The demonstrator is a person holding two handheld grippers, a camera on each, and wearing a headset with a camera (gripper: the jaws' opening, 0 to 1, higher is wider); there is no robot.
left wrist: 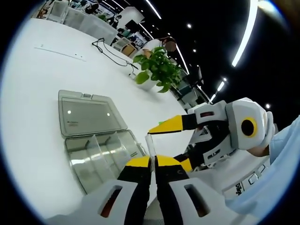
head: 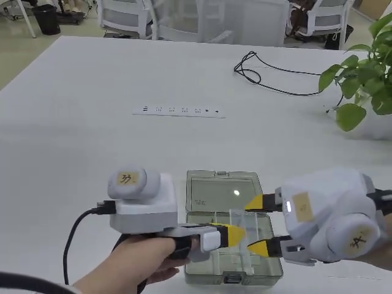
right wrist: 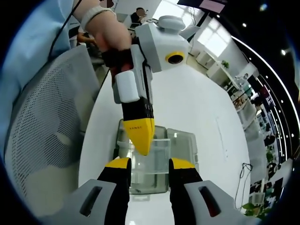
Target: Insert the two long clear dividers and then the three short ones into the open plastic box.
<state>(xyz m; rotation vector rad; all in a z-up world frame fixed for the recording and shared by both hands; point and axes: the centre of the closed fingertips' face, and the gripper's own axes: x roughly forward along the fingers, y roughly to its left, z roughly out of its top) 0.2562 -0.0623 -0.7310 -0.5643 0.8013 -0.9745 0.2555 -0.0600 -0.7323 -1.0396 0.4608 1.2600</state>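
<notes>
Head view above — gripper views opposed, sharing box [head: 206, 271].

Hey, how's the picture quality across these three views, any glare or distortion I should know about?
Head view: sharp and evenly lit, one lamp glint on the box lid. Left gripper view: strong fisheye bend, ceiling lights stretched into streaks. Right gripper view: windows blown out, clear divider barely visible.

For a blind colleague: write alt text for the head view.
The left claw pinches a clear divider over an open box on a white table; the right claw, open, faces it. Behind lie a cable and a plant.
</notes>
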